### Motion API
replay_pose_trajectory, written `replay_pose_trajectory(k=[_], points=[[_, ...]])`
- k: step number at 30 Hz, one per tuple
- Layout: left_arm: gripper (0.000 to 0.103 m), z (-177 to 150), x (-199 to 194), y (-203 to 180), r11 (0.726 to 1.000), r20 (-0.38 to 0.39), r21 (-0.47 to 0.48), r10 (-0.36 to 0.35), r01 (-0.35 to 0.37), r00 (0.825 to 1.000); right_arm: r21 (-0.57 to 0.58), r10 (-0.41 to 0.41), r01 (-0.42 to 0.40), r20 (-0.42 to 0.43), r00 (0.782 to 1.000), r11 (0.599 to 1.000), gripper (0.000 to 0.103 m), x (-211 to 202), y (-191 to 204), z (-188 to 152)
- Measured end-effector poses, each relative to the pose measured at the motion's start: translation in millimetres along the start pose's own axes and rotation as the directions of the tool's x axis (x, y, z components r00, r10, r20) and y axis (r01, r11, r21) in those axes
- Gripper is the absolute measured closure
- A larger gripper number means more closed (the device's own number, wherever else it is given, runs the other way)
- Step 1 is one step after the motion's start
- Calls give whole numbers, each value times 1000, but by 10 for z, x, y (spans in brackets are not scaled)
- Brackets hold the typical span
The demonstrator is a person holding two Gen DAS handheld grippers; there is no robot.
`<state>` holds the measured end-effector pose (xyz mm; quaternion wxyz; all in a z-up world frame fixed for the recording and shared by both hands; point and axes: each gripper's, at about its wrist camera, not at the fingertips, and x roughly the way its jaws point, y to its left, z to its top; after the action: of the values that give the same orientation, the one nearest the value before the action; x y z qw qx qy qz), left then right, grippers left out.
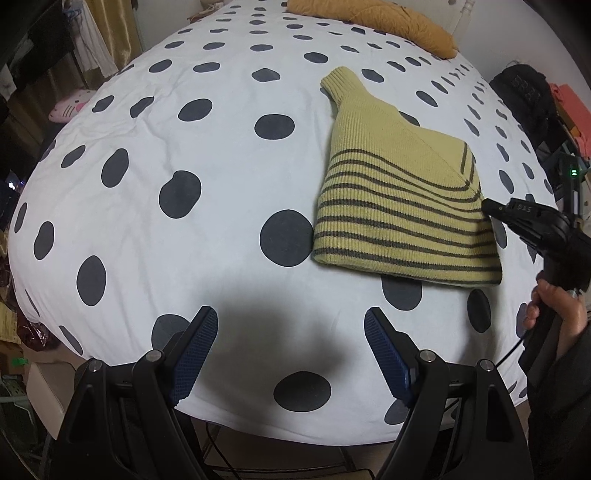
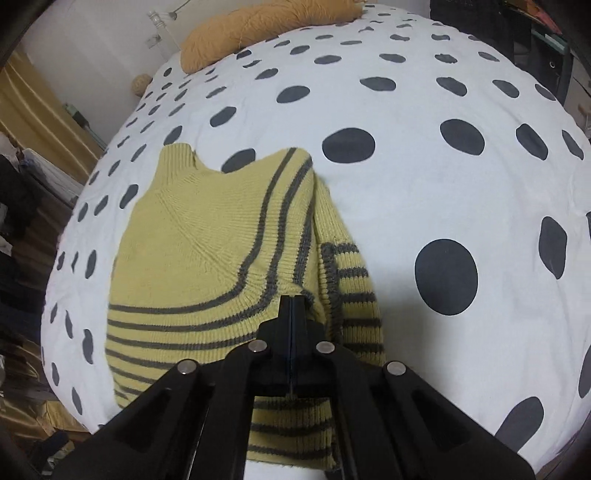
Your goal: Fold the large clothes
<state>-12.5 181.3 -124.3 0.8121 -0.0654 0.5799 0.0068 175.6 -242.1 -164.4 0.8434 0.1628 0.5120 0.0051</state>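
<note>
Polka-dot bed (image 1: 155,147) w/ mustard pillow (image 1: 373,22); right tongs (image 2: 291,301) pinching folded striped sweater (image 2: 207,240), left tongs (image 1: 290,347) wide.

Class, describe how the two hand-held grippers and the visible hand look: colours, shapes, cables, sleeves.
The left hand-held gripper has black angular linkages, silver pivot bolts and blue textured pads. The right hand-held gripper is black too, trailing a black cable. The hand is bare, its sleeve dark.

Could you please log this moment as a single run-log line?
sweater: partly folded on bed | right hand-held gripper: shut on sweater edge | left hand-held gripper: open, apart from sweater
</note>
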Motion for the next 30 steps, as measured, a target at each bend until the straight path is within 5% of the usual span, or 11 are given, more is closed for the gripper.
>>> replay_pose_trajectory(k=[4, 7, 11, 17, 24, 25, 28, 30], points=[[21, -8, -5, -24, 1000, -3, 2, -13, 13, 1000, -11, 119, -118, 14, 993, 993, 103, -292, 150, -258], [21, -20, -21, -61, 1000, -3, 9, -21, 21, 1000, -58, -1, -1, -42, 999, 998, 103, -181, 118, -512], [21, -42, -89, -116, 999, 19, 34, -21, 21, 1000, 47, -33, 35, -49, 998, 998, 103, -271, -158, -642], [21, -15, -159, -327, 997, 55, 81, -1, -4, 998, -85, -91, 90, -5, 996, 992, 101, -981, 465, -872], [21, 35, -393, -463, 994, 121, 107, -4, -9, 993, -220, -180, 175, -2, 984, 960, 99, -1180, 940, -1122], [21, 38, -423, -480, 994, 131, 110, -1, -14, 991, -226, -177, 171, -8, 984, 959, 94, -1177, 970, -1146], [20, 26, -507, -516, 993, 152, 116, -1, -17, 988, -230, -169, 161, -15, 985, 960, 53, -1200, 1048, -1219], [20, 21, -537, -522, 993, 154, 116, -10, -8, 988, -243, -176, 172, 3, 984, 955, 44, -1246, 1100, -1234]])
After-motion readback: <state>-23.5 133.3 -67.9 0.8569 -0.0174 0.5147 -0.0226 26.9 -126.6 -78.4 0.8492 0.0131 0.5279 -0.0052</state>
